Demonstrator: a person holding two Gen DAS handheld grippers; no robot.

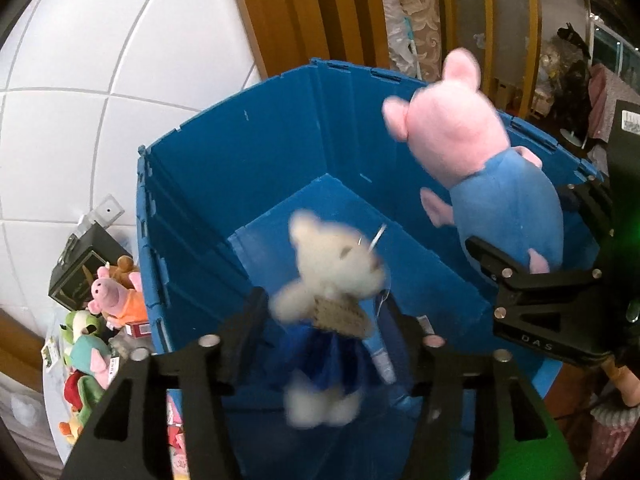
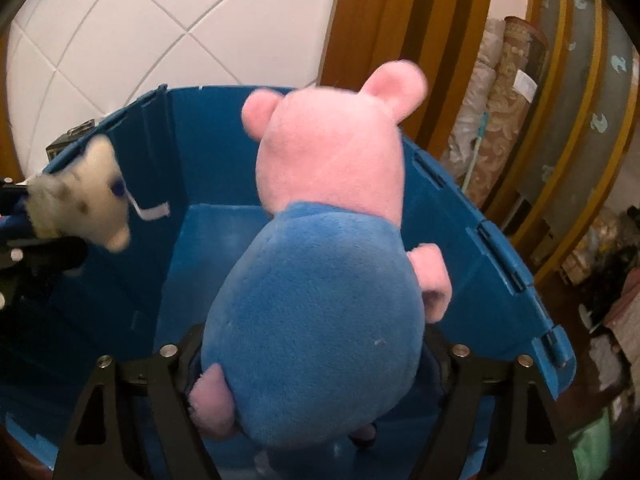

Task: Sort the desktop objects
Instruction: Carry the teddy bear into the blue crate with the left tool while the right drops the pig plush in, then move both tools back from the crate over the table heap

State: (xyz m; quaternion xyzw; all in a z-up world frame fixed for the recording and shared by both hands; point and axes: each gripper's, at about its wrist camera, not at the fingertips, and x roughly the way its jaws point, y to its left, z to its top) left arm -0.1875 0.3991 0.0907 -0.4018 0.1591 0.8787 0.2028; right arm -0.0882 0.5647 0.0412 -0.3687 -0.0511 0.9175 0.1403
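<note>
The bear hangs blurred between the parted fingers of the left gripper, released over the blue bin. The right gripper tilts down, and whether it grips the pig I cannot tell. More toys lie outside the bin.

The blue crate is open at the top, and its floor is seen bare, so free room is given inside. The way down is partly taken by the white bear and the pink pig, both above the opening. At the crate's left side the table is crowded by a heap of small plush toys and a dark box.
</note>
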